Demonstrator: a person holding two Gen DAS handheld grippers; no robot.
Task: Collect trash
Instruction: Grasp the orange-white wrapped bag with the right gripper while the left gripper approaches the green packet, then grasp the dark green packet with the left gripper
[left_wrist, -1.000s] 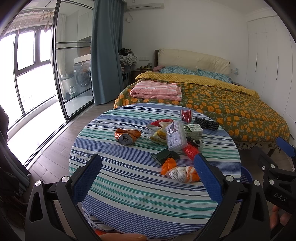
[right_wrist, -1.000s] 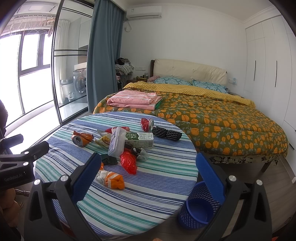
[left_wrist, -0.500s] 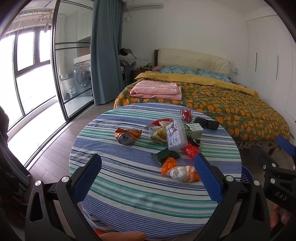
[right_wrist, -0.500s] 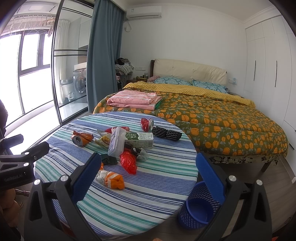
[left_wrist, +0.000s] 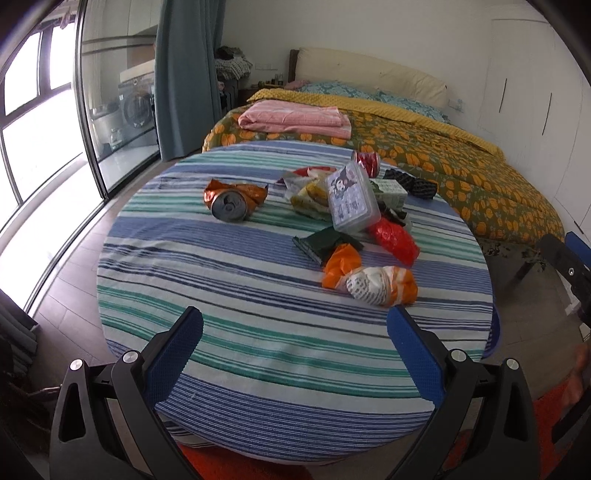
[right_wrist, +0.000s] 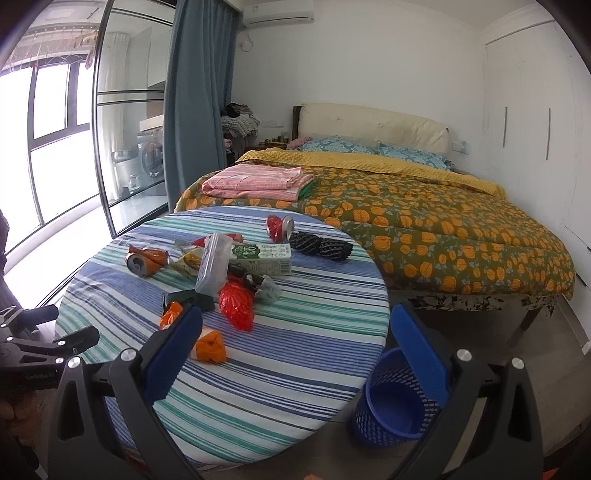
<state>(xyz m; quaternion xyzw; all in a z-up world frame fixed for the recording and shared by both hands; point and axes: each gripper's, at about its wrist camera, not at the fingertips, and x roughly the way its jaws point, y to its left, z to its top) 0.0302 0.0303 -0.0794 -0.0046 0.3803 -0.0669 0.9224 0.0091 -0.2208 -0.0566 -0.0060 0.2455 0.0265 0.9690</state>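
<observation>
The left claw (left_wrist: 294, 345) has dipped and pushed in over the near edge of the round surface with its blue, green and white striped cloth (left_wrist: 229, 295), so the litter now sits larger in its view; the right claw (right_wrist: 295, 345) has barely stirred. Both claws stand wide apart with nothing between them. To me that reads as a first reach just starting.

The trash lies centre and upper right in the left view: a crushed orange drinks can (left_wrist: 231, 201), a clear plastic box with a cartoon lid (left_wrist: 351, 201), a crumpled red wrapper (left_wrist: 395, 240), and nearest, an orange-and-white crumpled bag (left_wrist: 373, 282). All of it is untouched.

The blue mesh plastic wastebasket (right_wrist: 391, 402) stands on the floor, lower right in the right view, just beside the surface's edge. What shows of its inside looks empty.
</observation>
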